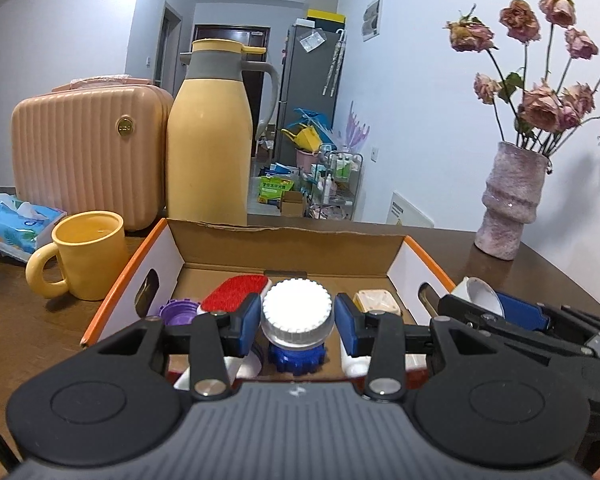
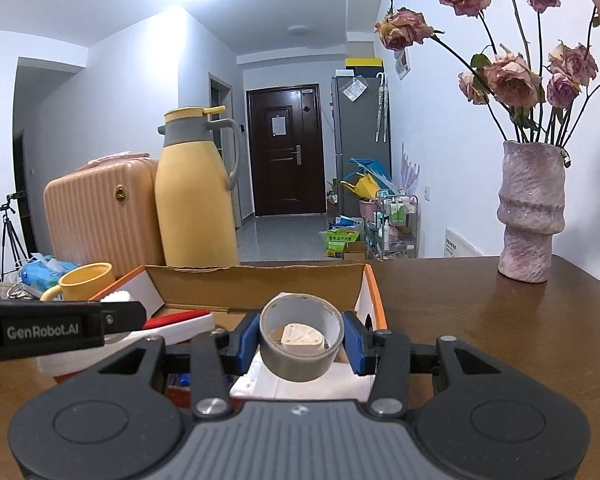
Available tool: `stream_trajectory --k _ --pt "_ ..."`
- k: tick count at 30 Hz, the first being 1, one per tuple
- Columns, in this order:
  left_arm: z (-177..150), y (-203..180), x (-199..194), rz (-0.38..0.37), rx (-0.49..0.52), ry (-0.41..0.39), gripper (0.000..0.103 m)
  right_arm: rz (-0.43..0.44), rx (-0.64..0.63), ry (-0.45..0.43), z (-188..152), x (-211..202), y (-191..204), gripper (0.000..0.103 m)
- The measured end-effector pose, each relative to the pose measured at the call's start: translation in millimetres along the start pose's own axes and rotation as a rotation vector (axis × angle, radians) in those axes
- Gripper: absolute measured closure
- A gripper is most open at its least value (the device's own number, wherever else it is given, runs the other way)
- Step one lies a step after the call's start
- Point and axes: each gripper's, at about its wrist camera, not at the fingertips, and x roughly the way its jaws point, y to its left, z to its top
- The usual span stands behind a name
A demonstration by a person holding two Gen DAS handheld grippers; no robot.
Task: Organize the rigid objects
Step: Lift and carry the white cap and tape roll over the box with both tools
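Gripping ridged white jar lid, glossy grey tape ring, over cardboard box

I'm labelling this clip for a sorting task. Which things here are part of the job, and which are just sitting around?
Part of the job:
- cardboard box
- white-capped jar in left gripper
- grey tape roll in right gripper
- red brush, purple lid, blue cap

Just lying about:
- yellow mug
- thermos
- pink case
- tissues
- vase
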Motion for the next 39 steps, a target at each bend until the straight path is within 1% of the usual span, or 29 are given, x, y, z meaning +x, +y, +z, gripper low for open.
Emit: stream_trajectory --k 17,28,33,35,36,37,38,39 --pt "14 6 50 0.022 -0.031 0.013 0.062 -0.009 -0.013 0.010 5 40 0 0.060" --pt "19 10 66 0.033 -0.037 0.022 0.062 -0.024 -0.020 0.025 7 54 0 0.060" --pt "19 11 71 0.035 -0.034 0.029 0.061 -0.023 -0.024 0.037 7 54 1 0.059" --pt "19 11 71 0.034 -0.028 0.030 0.056 -0.026 -0.018 0.046 7 55 0 0.059" --pt "18 10 70 0.037 -0.026 0.029 0.042 -0.029 -0.016 0.048 6 55 0 0.059" --pt "18 10 68 0.043 -0.026 0.023 0.023 -0.032 -0.018 0.050 7 56 -1 0.056" --pt "18 10 67 0.046 -0.028 0.020 0.016 -0.034 -0.019 0.054 7 56 -2 0.052" --pt "18 11 66 0.057 -0.034 0.016 0.007 -0.037 -0.018 0.054 7 56 -2 0.038"
